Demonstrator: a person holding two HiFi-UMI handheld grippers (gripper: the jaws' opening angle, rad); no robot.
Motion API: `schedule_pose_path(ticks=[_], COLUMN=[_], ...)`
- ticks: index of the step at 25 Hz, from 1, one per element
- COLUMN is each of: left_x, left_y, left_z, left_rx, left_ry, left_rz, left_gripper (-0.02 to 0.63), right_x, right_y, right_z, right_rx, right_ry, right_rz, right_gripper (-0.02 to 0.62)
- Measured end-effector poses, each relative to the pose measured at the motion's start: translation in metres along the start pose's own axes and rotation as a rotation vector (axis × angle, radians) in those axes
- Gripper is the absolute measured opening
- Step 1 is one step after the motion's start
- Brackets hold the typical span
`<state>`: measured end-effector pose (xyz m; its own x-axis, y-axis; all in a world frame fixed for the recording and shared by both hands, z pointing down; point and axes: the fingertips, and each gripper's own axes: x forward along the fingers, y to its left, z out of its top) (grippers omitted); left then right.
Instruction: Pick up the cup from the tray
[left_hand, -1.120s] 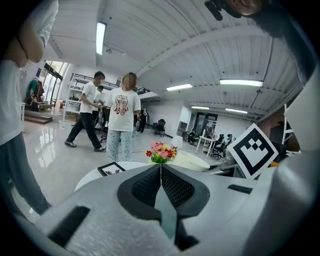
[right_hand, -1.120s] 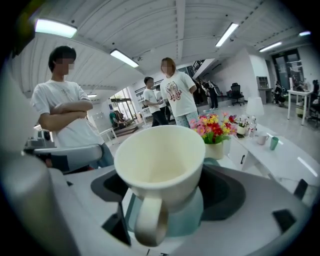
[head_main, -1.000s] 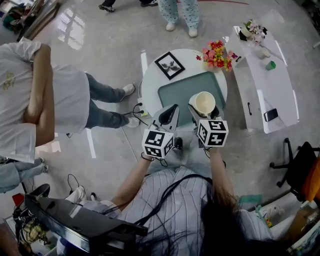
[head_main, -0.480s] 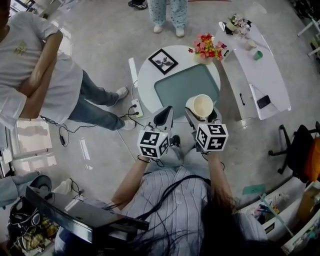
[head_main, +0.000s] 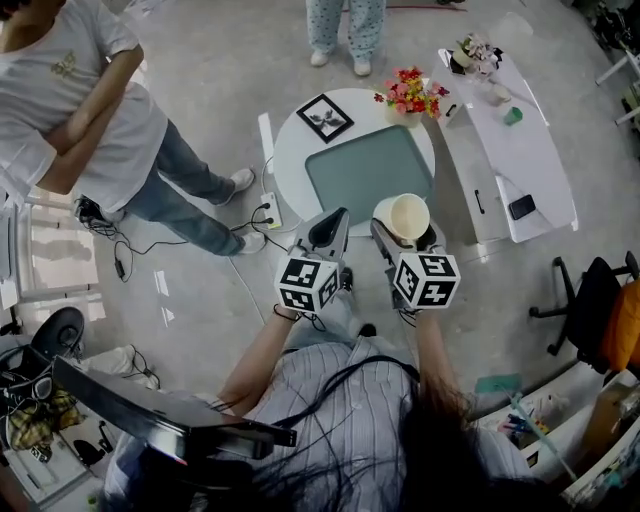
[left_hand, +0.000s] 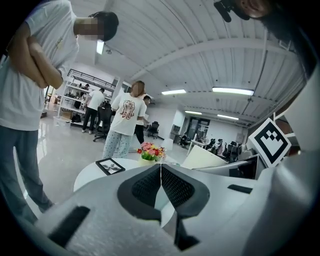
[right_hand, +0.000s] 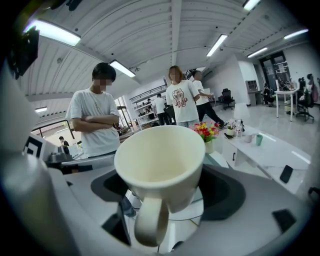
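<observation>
A cream cup with a handle sits between the jaws of my right gripper, which is shut on it; the cup hangs over the near right rim of the round white table. In the right gripper view the cup fills the middle, mouth up and tilted, its handle toward the camera, with my right gripper closed around its body. The grey-green tray on the table lies bare. My left gripper hovers beside the cup at the table's near edge, and its pads are pressed together on nothing.
A framed picture and a flower vase stand at the table's far side. A white side table with a phone is at the right. One person stands at the left, another beyond the table. Cables lie on the floor.
Both grippers have drawn back toward me with the cup, which has gone from above the tray's near corner to the table's rim. The left gripper stays shut and empty.
</observation>
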<state>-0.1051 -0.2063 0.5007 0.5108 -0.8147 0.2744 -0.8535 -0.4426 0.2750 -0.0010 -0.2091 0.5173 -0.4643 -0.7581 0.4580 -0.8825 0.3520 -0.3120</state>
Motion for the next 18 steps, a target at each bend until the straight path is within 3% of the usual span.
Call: schedule_pose_path(ticks=[18], left_x=[-0.096], left_y=[-0.119], left_z=[-0.051], left_rx=[0.007], left_ry=[-0.039], left_rz=[0.105], left_gripper=[0.015], right_x=[-0.135], right_y=[0.010], right_z=[-0.075], right_rx=[-0.033], right_ry=[0.010], right_rz=[0.109], right_gripper=[0.402])
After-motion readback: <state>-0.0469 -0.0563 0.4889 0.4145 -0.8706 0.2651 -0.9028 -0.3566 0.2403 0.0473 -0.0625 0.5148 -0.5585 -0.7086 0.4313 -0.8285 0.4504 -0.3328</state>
